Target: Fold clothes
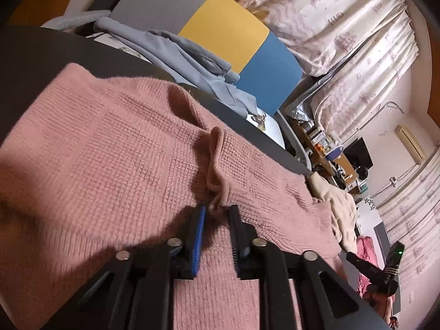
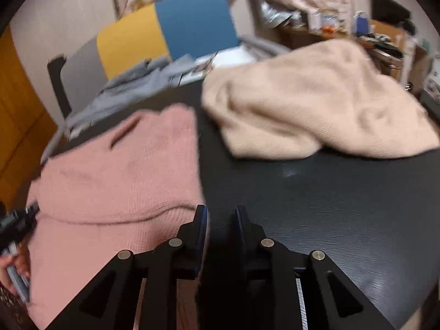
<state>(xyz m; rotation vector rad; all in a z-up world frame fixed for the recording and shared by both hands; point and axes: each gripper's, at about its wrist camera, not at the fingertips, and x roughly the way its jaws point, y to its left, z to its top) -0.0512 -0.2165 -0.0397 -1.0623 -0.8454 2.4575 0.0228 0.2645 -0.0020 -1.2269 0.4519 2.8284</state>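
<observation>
So nearest the left wrist camera, the left claw [image 1: 217, 209] sits low over the pink knit sweater [image 1: 115, 143], its jaws a little apart with a small pinched-up ridge of the knit right between the tips; I can't honestly tell if the pads are squeezing that ridge or just bracketing it. Over on the right wrist camera, the right claw [image 2: 220, 211] hangs at the sweater's right edge [image 2: 200, 165], jaws slightly apart too, and nothing sits between them, just the bare dark counter [image 2: 302, 206] below. The pink sweater lies spread on the counter, mostly flat but with a few ripples and that little bunched fold in the middle, so I'd say it looks partly folded at best, since the outline in the right view reads as a fairly tidy block with a straight right side. Hard to say how many folds are in it. Further back on the counter, well apart from the pink one, a cream sweater [image 2: 316, 99] sits in a rumpled heap, clearly not folded yet. Beyond the counter's far edge a grey-blue garment [image 1: 192, 55] is draped in a mess near the yellow and blue panels [image 1: 242, 44], also untouched by the look of it. My guess: early-to-middle, one piece in progress, two left.
</observation>
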